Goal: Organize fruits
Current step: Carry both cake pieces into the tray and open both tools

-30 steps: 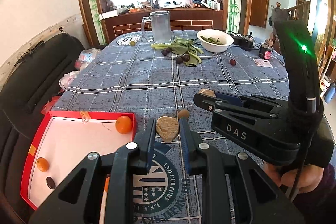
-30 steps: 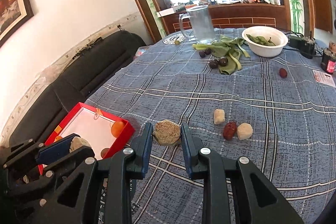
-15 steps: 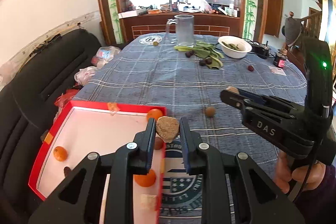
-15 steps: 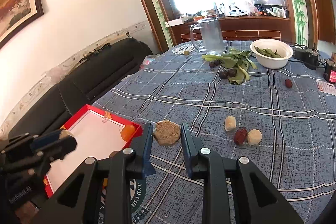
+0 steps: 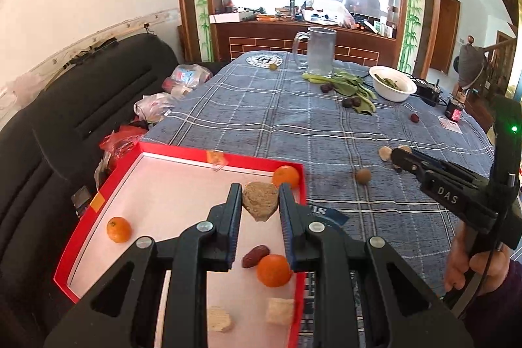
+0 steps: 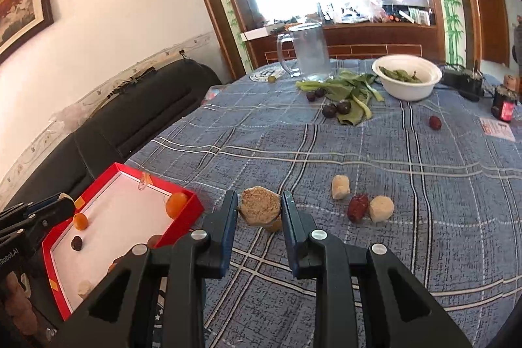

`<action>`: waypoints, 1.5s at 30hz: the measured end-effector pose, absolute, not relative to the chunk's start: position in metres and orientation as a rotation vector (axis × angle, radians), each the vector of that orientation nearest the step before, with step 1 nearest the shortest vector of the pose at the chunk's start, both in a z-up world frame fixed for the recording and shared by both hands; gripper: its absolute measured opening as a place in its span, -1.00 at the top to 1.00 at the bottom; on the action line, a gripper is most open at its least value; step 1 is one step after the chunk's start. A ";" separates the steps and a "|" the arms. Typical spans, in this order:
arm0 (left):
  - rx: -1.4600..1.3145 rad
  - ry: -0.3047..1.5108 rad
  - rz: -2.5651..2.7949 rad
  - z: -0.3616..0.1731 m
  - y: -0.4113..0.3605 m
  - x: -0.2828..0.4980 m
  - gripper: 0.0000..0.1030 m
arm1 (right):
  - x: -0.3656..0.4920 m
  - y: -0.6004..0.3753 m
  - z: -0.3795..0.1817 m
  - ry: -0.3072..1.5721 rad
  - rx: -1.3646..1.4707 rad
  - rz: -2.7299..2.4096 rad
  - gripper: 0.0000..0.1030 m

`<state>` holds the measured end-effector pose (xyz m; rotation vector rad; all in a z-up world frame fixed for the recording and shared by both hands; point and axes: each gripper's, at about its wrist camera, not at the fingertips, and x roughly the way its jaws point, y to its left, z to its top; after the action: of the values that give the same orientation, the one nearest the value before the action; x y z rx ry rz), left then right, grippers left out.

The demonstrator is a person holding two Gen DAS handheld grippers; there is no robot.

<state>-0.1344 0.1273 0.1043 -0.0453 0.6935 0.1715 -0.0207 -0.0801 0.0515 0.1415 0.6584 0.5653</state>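
My left gripper (image 5: pixel 260 194) is shut on a tan crumbly heart-shaped piece (image 5: pixel 260 204), held above the red tray (image 5: pixel 182 150). The tray holds three oranges (image 5: pixel 273 270), a red date (image 5: pixel 255 255) and two pale chunks (image 5: pixel 280 310). My right gripper (image 6: pixel 259 201) is shut on a tan six-sided piece (image 6: pixel 261 207) above the checked tablecloth, right of the tray (image 6: pixel 186 217). A small brown fruit (image 6: pixel 274 225) lies under it. To its right lie a pale chunk (image 6: pixel 340 187), a red date (image 6: pixel 357 207) and a pale ball (image 6: pixel 381 208).
Farther back stand a glass mug (image 6: pixel 308 52), a white bowl (image 6: pixel 407 85) of green pods, leafy greens (image 6: pixel 350 93) with dark plums (image 6: pixel 336 110), and a lone red date (image 6: pixel 434 122). A black sofa (image 5: pixel 49 119) with plastic bags runs along the left table edge.
My left gripper has carried its tan piece leftward, from over the tablecloth to over the red tray. The right gripper has stayed about where it was, still gripping its piece.
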 end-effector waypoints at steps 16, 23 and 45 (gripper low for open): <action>-0.148 0.718 0.318 0.082 0.231 -0.171 0.53 | -0.081 0.012 0.065 0.692 0.086 0.771 0.51; -0.172 0.742 0.442 0.064 0.276 -0.197 0.53 | -0.115 0.072 0.062 0.699 -0.038 0.903 0.51; -0.166 0.834 0.408 0.028 0.284 -0.197 0.52 | -0.142 0.131 0.023 0.878 -0.201 0.940 0.50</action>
<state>-0.1973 0.2840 0.0284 -0.1658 0.8338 0.4084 -0.1421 0.1305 0.0233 -0.2012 0.8779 0.9402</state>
